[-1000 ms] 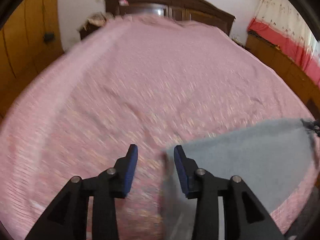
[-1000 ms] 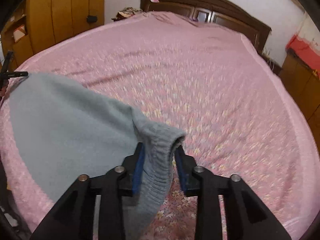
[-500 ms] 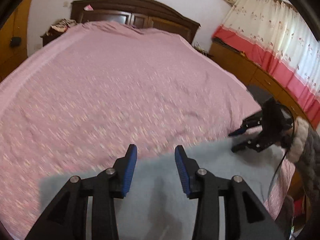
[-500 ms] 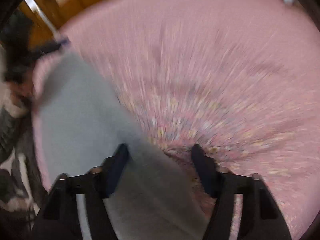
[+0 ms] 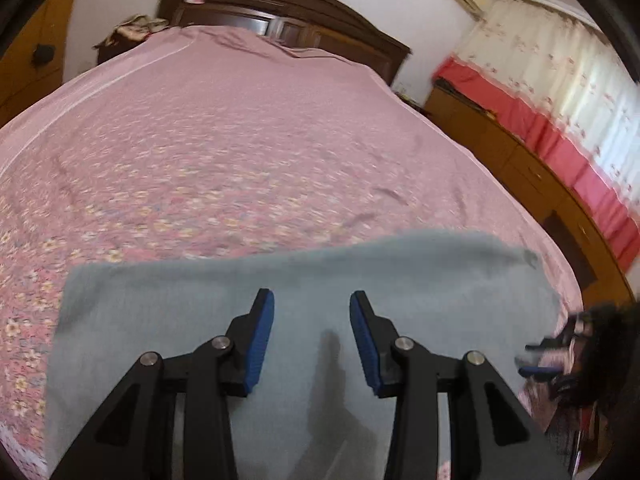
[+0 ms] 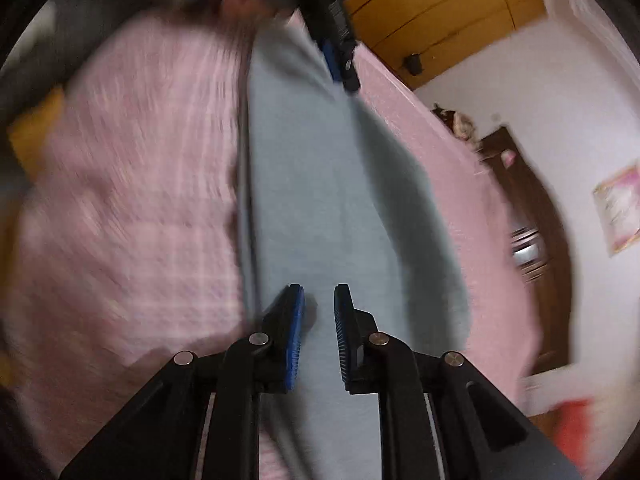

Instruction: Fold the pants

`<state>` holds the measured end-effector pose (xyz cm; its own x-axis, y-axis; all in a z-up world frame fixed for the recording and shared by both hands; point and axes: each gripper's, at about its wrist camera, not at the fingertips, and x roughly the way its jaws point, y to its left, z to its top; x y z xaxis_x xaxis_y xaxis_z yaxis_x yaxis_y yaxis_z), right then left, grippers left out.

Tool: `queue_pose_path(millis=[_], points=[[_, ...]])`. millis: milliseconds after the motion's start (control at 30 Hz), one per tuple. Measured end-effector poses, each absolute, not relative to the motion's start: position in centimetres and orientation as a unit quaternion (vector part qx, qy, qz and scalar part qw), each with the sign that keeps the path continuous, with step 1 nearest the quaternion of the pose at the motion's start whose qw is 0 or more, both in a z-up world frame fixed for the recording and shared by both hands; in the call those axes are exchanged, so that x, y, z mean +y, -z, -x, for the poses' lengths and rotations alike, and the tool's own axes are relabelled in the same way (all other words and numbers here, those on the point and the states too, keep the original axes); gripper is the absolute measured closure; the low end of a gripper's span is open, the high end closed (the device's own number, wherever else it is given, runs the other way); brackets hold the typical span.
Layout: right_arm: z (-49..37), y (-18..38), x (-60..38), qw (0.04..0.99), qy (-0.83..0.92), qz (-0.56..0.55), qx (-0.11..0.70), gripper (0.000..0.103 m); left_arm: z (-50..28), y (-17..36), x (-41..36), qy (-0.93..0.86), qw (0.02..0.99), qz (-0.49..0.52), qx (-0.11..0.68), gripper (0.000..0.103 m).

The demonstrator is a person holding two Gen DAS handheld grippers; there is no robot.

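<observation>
Folding looks between grips: soft grey knit pants [image 5: 280,320] lie flat on the pink floral bed [image 5: 240,140], left claw [image 5: 312,312] parted and empty, right claw [image 6: 319,312] closing on nothing, so next comes pinching an edge.

I am looking across a wide bed [image 5: 240,152] wearing a pink flowered cover. Grey pants [image 5: 304,292] are lying flat on its near edge, stretching sideways.
</observation>
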<state>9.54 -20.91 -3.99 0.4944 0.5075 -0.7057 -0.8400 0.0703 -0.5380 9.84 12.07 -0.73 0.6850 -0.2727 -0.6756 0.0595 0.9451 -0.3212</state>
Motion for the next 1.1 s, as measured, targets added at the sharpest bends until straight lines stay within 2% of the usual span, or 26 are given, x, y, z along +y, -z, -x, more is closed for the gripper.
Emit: queue_pose_path(millis=[100,133,167,233,300,367,433,500,533,567,600,633,767,900,967,1100], points=[[-15.3,-1.0,-20.0,0.753,-0.497,0.363,0.232,0.077,-10.4,2.2,10.3,0.094,0.904,0.110,0.403,0.062],[-18.3,-2.5,-19.3,0.762,-0.504,0.313,0.260,0.072,-10.5,2.7,10.0,0.091,0.904,0.110,0.403,0.062],[-21.4,-3.2,-18.8,0.759,-0.511,0.272,0.297,0.059,-10.2,3.1,9.7,0.088,0.908,0.107,0.395,0.062],[-28.9,-3.1,-17.9,0.748,-0.501,0.190,0.391,0.054,-10.1,3.4,9.8,0.090,0.912,0.104,0.387,0.062],[-35.5,-1.4,-16.7,0.723,-0.469,0.135,0.489,0.053,-9.9,3.6,10.5,0.104,0.910,0.127,0.382,0.061],[-38.7,0.6,-15.9,0.700,-0.440,0.127,0.548,0.054,-10.0,4.1,11.6,0.119,0.904,0.160,0.379,0.061],[-39.9,3.2,-15.2,0.650,-0.420,0.148,0.615,0.059,-10.5,4.6,12.3,0.129,0.899,0.182,0.378,0.061],[-38.8,4.6,-14.5,0.614,-0.416,0.184,0.645,0.062,-10.7,4.4,12.3,0.134,0.897,0.186,0.377,0.061],[-37.5,4.5,-14.5,0.605,-0.427,0.205,0.640,0.062,-10.8,4.2,12.3,0.134,0.897,0.186,0.377,0.061],[-36.6,4.3,-14.3,0.608,-0.432,0.219,0.629,0.069,-10.9,4.2,12.3,0.134,0.898,0.184,0.377,0.061],[-35.8,4.0,-14.5,0.613,-0.439,0.226,0.617,0.079,-10.9,4.2,12.2,0.132,0.898,0.182,0.377,0.061],[-34.5,3.2,-14.7,0.634,-0.447,0.241,0.582,0.095,-10.9,4.1,12.1,0.131,0.899,0.181,0.377,0.061],[-26.7,0.1,-15.7,0.719,-0.458,0.321,0.414,0.095,-10.5,3.9,12.0,0.126,0.901,0.179,0.376,0.061],[-18.2,0.6,-17.2,0.773,-0.402,0.404,0.279,0.096,-10.2,3.8,12.0,0.125,0.900,0.178,0.377,0.061],[-15.0,2.3,-18.0,0.773,-0.347,0.496,0.190,0.096,-10.2,3.9,11.8,0.122,0.902,0.173,0.377,0.061],[-9.3,7.8,-17.5,0.706,-0.272,0.652,0.049,0.096,-10.0,3.9,11.9,0.121,0.902,0.170,0.377,0.061]])
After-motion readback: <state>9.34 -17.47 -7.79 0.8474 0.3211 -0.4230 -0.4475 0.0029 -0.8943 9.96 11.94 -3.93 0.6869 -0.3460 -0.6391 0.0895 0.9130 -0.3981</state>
